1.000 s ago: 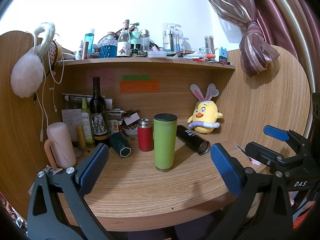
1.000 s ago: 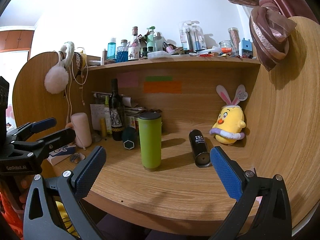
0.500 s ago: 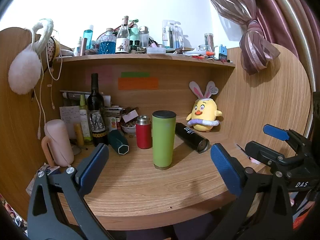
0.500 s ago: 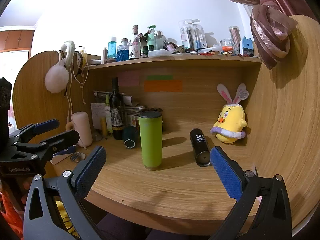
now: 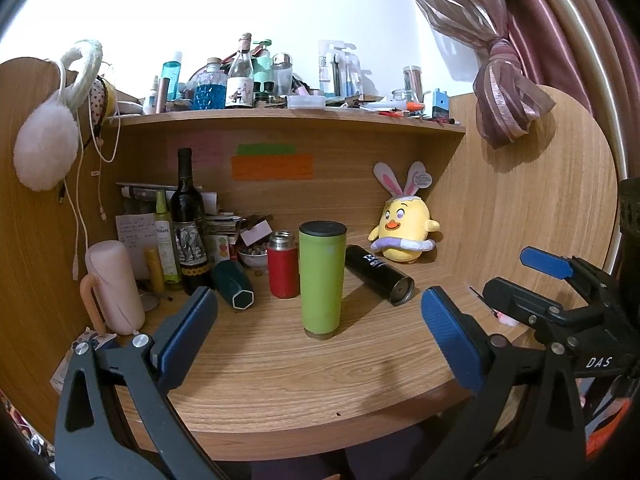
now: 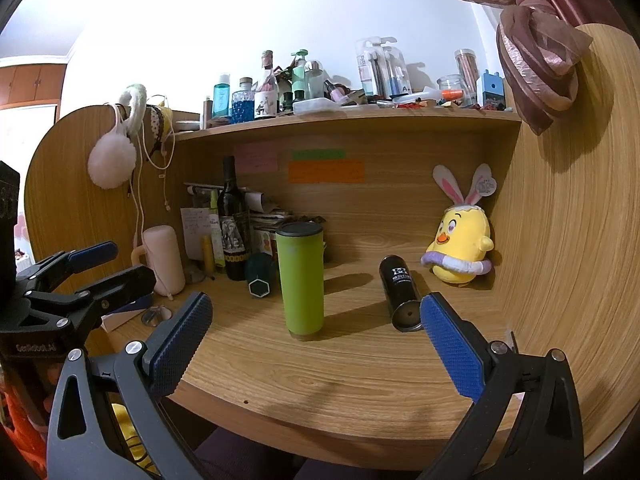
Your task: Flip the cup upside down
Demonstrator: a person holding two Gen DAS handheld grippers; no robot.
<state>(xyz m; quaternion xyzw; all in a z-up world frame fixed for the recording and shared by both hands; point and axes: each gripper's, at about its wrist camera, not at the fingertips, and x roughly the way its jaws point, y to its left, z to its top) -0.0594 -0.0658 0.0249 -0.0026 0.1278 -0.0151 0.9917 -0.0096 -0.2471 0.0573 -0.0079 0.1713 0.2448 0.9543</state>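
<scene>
**Green cup stood upright on the wooden bench, both grippers empty**

A curved light-wood bench (image 5: pixel 280 380) sat inside a wooden alcove under a cluttered shelf (image 5: pixel 288 118), with a tied mauve curtain (image 5: pixel 504 96) hanging at the right. Nearest the cameras, the left gripper (image 5: pixel 319 322) hovered at the bench's front edge with its blue-padded jaws spread wide and nothing between them. The right gripper (image 6: pixel 316 326) did the same, jaws released and empty; in the left wrist view it appeared off to the right of the bench (image 5: pixel 552 280).

Past the jaws, near the middle of the bench, the tall green cylindrical cup with a black lid (image 5: pixel 322 278) stood upright, lid uppermost, touched by neither gripper. In the right wrist view it stood between the pads' lines of sight (image 6: pixel 301 278).

Just behind it on the left stood a short red flask with a metal top (image 5: pixel 283 264), and to its right a black cylindrical flask (image 5: pixel 378 274) lay on its side, open end facing forward. A dark teal hexagonal-ended bottle (image 5: pixel 233 284) lay tipped further left, near a pale pink mug turned upside down (image 5: pixel 116 286). Behind these stood a dark wine bottle (image 5: pixel 187 220). At the back right a yellow chick plush with rabbit ears (image 5: pixel 404 226) sat against the wall, and orange and green sticky notes (image 5: pixel 272 162) were stuck on the rear panel.
</scene>
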